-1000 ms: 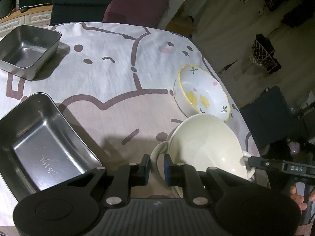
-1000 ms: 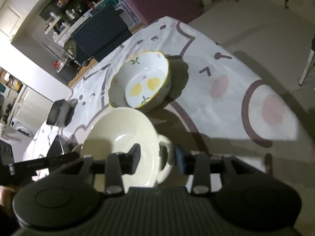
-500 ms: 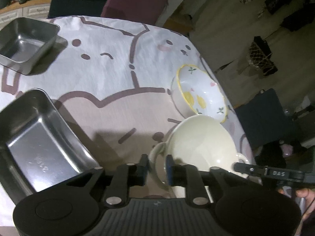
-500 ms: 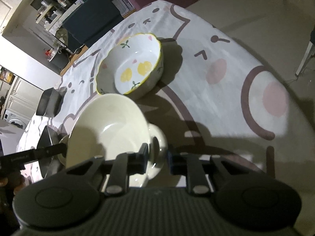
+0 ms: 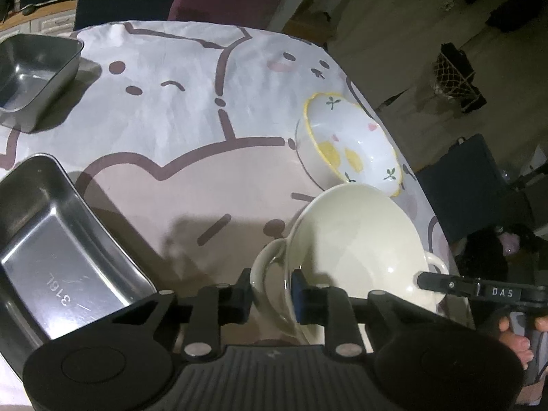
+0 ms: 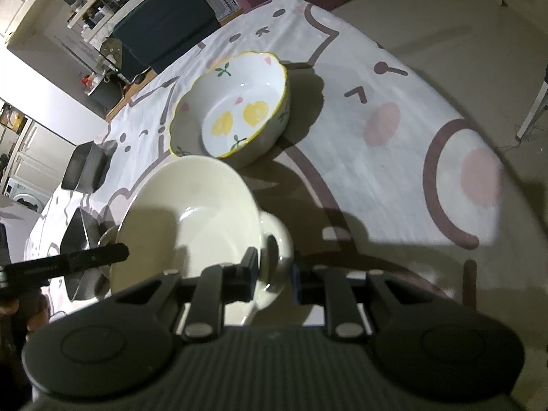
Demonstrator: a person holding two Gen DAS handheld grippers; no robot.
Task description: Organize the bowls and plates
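Dim room light falls on a table under a white tablecloth (image 5: 178, 116) printed with brown-outlined cartoon faces and pink cheeks. At its left edge in the left wrist view sits a large steel tray (image 5: 51, 260), rectangular with rounded corners and "316L" stamped in its floor; its long axis runs from the near left corner toward the middle of the cloth. A smaller steel tray (image 5: 30, 75) stands well apart from it at the far left. Toward the right rests a scalloped bowl (image 5: 349, 147), white with a yellow rim, two yellow fruits and small green sprigs painted inside, upright on the cloth.

Just in front of it is a cream two-handled bowl (image 5: 352, 243), glossy and plain, with a loop handle on each side, so its long axis runs handle to handle across the view. It is tipped, mouth toward the left gripper's camera. The left gripper (image 5: 270, 291) has its jaws narrowed on the left handle, having just closed a little further, one finger outside the loop and one against the bowl wall. The right gripper (image 6: 272, 275) pinches the opposite handle, jaws equally narrow and steady; its black finger shows beside the far handle in the left view, with the person's hand (image 5: 513, 335) behind it.
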